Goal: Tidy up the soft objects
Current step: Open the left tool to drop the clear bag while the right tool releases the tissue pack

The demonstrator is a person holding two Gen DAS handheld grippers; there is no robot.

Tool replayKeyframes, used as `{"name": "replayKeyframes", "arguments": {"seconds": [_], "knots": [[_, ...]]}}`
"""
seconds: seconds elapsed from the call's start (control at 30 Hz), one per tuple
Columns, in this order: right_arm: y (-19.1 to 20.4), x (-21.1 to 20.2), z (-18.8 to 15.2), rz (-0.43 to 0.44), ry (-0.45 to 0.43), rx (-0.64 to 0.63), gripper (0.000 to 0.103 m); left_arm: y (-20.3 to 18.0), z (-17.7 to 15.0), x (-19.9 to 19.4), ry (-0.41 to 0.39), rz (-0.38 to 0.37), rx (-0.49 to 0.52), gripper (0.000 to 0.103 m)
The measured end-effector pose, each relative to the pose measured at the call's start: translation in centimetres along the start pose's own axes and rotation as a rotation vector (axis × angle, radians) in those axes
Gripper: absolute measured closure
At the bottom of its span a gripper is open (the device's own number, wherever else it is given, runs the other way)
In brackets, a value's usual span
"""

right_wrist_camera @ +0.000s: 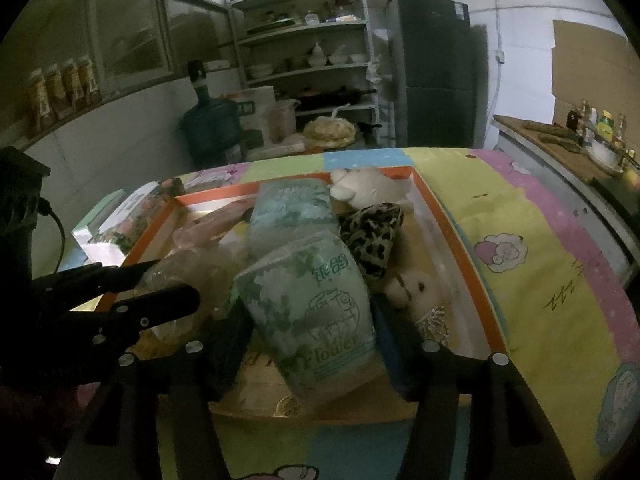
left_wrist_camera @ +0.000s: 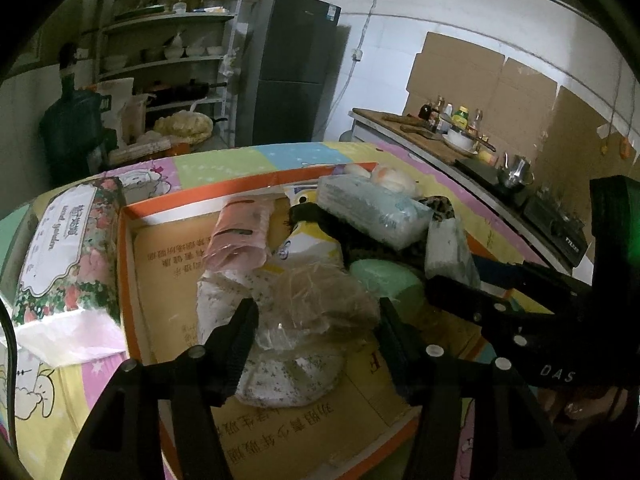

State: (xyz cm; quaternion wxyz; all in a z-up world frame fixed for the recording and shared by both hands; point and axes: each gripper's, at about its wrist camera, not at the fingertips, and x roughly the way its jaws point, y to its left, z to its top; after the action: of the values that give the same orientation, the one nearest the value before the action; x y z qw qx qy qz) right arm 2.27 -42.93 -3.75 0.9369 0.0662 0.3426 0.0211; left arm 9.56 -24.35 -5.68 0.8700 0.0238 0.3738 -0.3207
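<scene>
On the patterned desk point(left_wrist_camera: 224, 160), an orange-rimmed cardboard box point(left_wrist_camera: 132, 216) is being filled with soft goods. At its left side, the left gripper point(left_wrist_camera: 316, 320) is being held wide open around a crinkled clear plastic bag point(left_wrist_camera: 320, 300); contact with the pads cannot be told. At the right, a green tissue pack point(right_wrist_camera: 316, 312) is being straddled by the right gripper point(right_wrist_camera: 312, 344), jaws wide; whether it is gripped cannot be told.
</scene>
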Motion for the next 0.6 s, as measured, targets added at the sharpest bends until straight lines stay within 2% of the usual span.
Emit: {"name": "replayKeyframes", "arguments": {"seconds": [0.27,0.4,0.6], "knots": [[0.5,-0.5,-0.1,0.002,-0.016,0.011,0.033,0.1,-0.2,-0.7,-0.012,0.003,-0.001,0.039],[0.8,-1.0,0.0,-0.005,-0.029,0.022,0.031,0.2,-0.4,-1.5,-0.032,0.010,-0.005,0.029],[1.1,-2.6,0.1,-0.018,-0.068,0.040,0.029,0.4,-0.1,-3.6,-0.091,0.011,-0.014,0.020]]}}
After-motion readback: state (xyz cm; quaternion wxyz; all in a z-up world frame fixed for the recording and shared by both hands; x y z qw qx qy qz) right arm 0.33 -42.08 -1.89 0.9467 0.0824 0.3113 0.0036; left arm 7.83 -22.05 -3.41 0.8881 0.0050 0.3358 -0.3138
